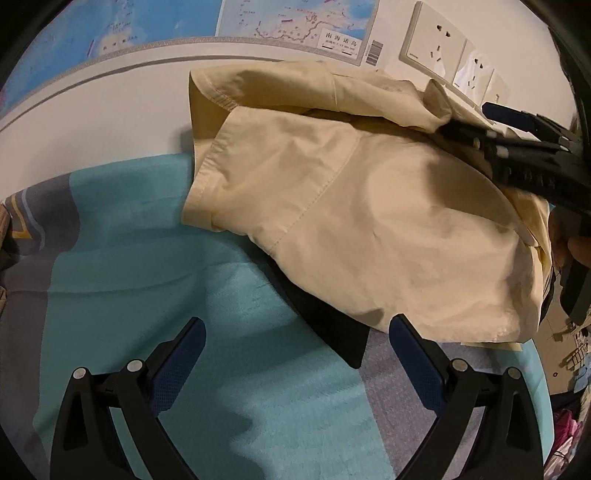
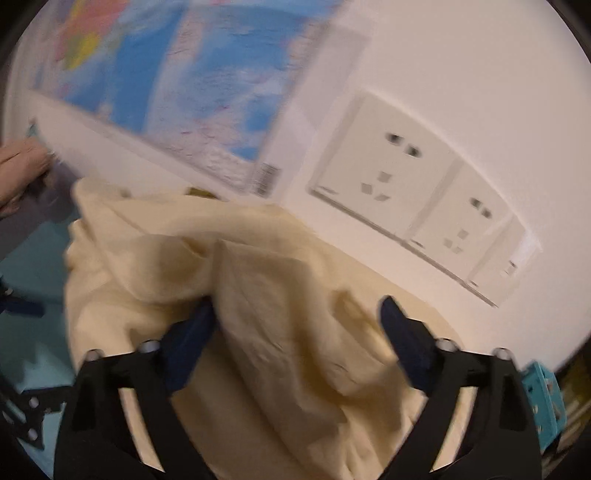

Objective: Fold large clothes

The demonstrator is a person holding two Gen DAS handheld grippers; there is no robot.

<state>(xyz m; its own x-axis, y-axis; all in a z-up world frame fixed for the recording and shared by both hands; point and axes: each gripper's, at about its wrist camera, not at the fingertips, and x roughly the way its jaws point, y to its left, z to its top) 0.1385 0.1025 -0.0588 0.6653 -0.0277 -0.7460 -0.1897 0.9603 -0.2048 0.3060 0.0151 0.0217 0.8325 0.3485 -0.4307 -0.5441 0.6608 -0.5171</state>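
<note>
A pale yellow shirt (image 1: 369, 206) lies folded in a bundle on a teal and grey bedsheet (image 1: 129, 258), its far edge against the wall. My left gripper (image 1: 297, 325) is open, low over the sheet just short of the shirt's near edge, with nothing between its fingers. My right gripper (image 1: 469, 118) reaches in from the right over the shirt's far corner. In the blurred right wrist view the right gripper (image 2: 297, 308) is open, and a raised fold of the shirt (image 2: 147, 258) sits between its fingers. A dark flat piece (image 1: 332, 317) shows under the shirt's near edge.
The white wall behind holds a row of sockets (image 1: 432, 40) (image 2: 388, 166) and a blue map (image 1: 295, 18) (image 2: 203, 74). A person's hand (image 2: 18, 173) is at the left edge. Clutter (image 1: 576, 369) and a teal box (image 2: 543, 398) stand beyond the bed's right side.
</note>
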